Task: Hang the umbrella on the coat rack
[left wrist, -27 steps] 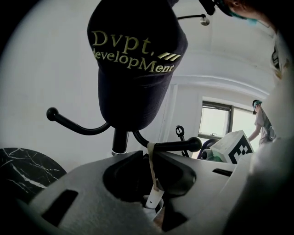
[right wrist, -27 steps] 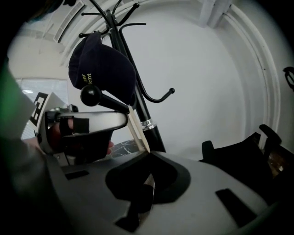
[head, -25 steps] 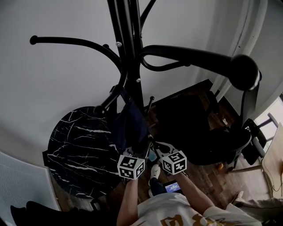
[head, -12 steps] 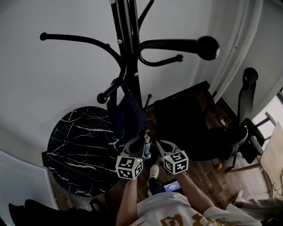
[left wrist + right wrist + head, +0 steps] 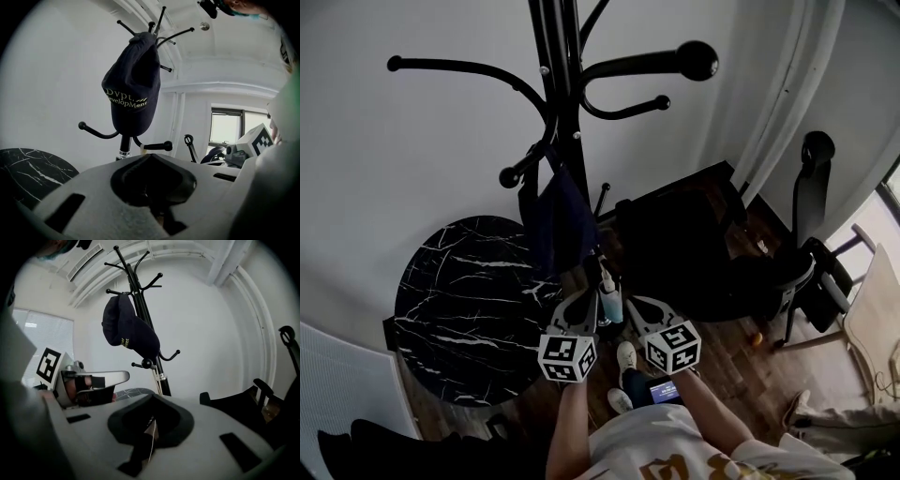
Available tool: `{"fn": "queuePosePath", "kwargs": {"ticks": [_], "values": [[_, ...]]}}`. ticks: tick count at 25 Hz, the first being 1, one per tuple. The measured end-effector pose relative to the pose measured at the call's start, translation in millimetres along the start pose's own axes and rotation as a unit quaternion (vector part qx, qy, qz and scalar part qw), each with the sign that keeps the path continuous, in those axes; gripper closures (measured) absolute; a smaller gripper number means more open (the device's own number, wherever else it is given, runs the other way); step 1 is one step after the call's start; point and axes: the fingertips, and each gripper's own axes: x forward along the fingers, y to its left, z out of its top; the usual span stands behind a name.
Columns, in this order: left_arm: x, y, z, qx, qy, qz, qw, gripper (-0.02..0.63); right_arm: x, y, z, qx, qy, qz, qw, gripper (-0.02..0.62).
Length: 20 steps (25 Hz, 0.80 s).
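The black coat rack [image 5: 555,84] stands against the white wall, with a navy cap [image 5: 555,220] hanging from a lower hook. Low in the head view my left gripper [image 5: 581,311] and right gripper [image 5: 636,307] sit close together, both pointing at the rack's pole. A pale, slim umbrella [image 5: 608,302] stands between their tips. In the left gripper view my jaws [image 5: 149,157] meet around something dark, with the cap [image 5: 133,89] straight ahead above. The right gripper [image 5: 152,398] is shut on a thin dark strap with a pale cord, and the rack [image 5: 145,319] rises beyond it.
A round black marble table [image 5: 459,309] stands left of the rack. A black office chair [image 5: 712,253] is on the right and another chair [image 5: 811,187] is further right by a white curtain [image 5: 787,84]. A white ribbed panel [image 5: 347,384] fills the lower left.
The head camera has drawn back, so the big near hook now looks smaller and higher. Both grippers stay together and have shifted slightly left. The pale umbrella shows more plainly between them.
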Motion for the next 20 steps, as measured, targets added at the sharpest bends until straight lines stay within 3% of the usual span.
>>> {"fn": "queuePosePath", "kwargs": {"ticks": [10,20], "values": [[-30,-18,-3,-0.006,-0.016,0.038,0.9991,0.586,-34,17,11,-0.013,-0.021,0.027,0.999,0.584],[-66,-67,2,0.002,-0.028,0.085,0.996,0.586,-90,48,3,-0.028,-0.019,0.109,0.993,0.584]]}}
